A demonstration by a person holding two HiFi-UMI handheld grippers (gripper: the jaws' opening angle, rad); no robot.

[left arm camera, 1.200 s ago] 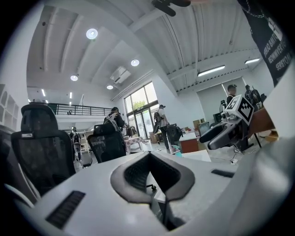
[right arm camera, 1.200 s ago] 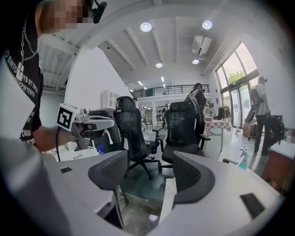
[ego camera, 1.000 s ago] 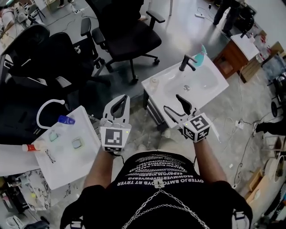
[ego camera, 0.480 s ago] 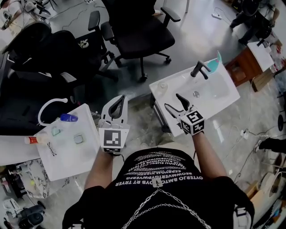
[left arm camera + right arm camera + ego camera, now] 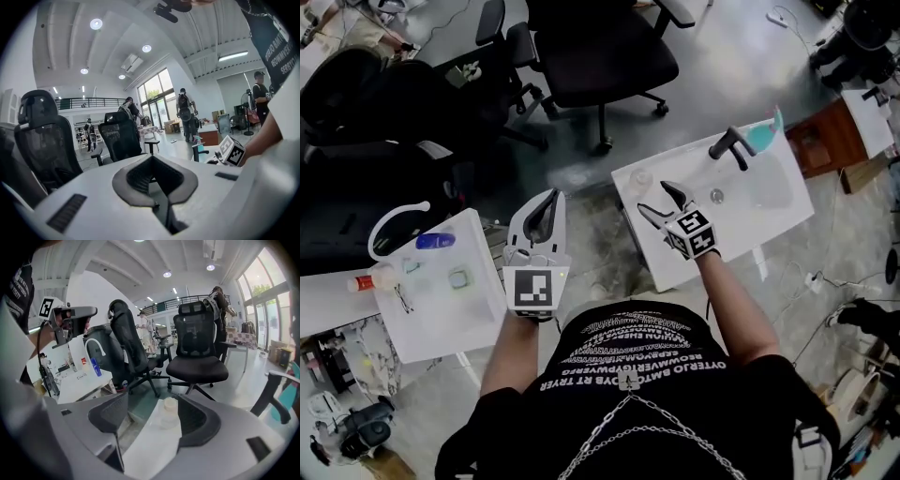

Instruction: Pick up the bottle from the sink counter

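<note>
The capped bottle (image 5: 640, 176) stands on the worktop (image 5: 630, 199) left of the sink basin (image 5: 750, 192). The right gripper (image 5: 654, 199), now nearer the basin, has just widened its fingers, bottle ahead ungripped; left gripper (image 5: 549, 199) fingers are closed together.

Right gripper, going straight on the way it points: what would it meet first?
Probably the small pale bottle on the corner of the sink counter. It stands centred just ahead of the right gripper, whose jaws have just been opening, with nothing between them yet. Depth is hard to judge.
</note>
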